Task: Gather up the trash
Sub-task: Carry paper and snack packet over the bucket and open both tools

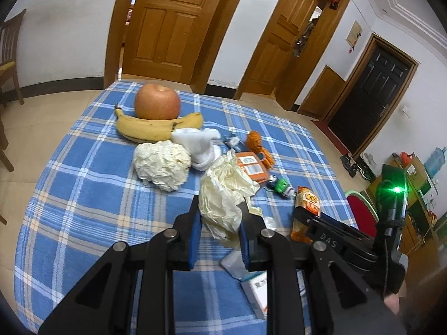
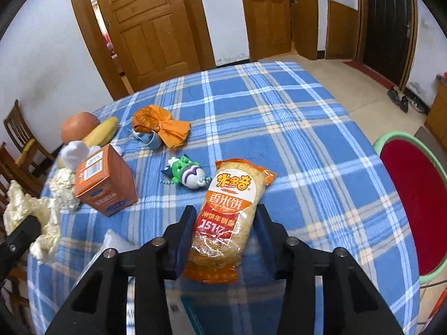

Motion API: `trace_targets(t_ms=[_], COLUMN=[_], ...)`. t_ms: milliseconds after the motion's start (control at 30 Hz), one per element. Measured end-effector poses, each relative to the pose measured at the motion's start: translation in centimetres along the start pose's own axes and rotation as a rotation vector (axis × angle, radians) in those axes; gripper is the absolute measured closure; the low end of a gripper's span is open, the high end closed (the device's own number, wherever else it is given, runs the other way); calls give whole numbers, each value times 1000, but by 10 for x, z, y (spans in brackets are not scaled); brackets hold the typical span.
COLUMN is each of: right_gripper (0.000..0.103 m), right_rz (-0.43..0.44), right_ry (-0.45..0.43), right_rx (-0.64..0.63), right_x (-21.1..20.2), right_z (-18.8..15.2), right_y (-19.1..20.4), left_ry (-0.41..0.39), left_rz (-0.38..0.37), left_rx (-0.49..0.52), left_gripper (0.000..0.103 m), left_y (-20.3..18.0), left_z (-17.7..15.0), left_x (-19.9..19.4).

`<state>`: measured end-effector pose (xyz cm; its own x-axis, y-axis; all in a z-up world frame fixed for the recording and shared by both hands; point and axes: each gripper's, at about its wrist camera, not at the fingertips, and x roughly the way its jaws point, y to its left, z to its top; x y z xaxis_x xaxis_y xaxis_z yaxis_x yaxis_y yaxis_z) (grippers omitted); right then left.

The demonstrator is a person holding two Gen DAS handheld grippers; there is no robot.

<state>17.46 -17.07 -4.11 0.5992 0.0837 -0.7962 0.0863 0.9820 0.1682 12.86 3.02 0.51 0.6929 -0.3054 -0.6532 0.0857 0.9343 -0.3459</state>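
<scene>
Your left claw (image 1: 220,220) tilts down over the plaid cloth (image 1: 83,184), its blue pads pinching a crumpled cream paper (image 1: 223,192) that bulges up and ahead of the tips. Just beyond it to the left sits a second paper ball (image 1: 162,164), with a sock (image 1: 201,145), banana (image 1: 156,128) and apple (image 1: 157,102) farther on.

Your right claw (image 2: 223,220) points down more steeply, and its fingers straddle the rice cracker pack (image 2: 223,217). The left pad touches the wrapper's edge; the right pad looks just at the other edge, and you can't tell if it presses, so the claw counts as spread around the pack. The pack lies lengthwise between the fingers, its top poking out ahead of the tips.

Left of that claw stand an orange box (image 2: 106,178) and a toy (image 2: 187,173).

Something white and flat lies under both claws, mostly hidden by the frames.
</scene>
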Motion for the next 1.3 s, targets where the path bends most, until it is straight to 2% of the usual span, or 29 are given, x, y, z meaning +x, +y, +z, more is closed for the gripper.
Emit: trace_targets(t_ms=[267,633,1000,1300], right_gripper=[57,57,57,56], right_rz=[53,11,-83,-118], right_ry=[-83,-143,-150,-126], right_rx=[16,64,179,244], right_x=[-45,-89,-99,-91], right_z=[-9,-19,-30,-40], right_y=[-30,-93,-179,-227], left_ry=[25,94,155,209], left_rz=[-49,-144,-206,-228], left_rx=[51,156,277,355], left_gripper=[80,80,80,80], left_y=[-33,-104,-182,-230], left_z=[-2,-16,-30,-43], left_x=[0,15,39,64])
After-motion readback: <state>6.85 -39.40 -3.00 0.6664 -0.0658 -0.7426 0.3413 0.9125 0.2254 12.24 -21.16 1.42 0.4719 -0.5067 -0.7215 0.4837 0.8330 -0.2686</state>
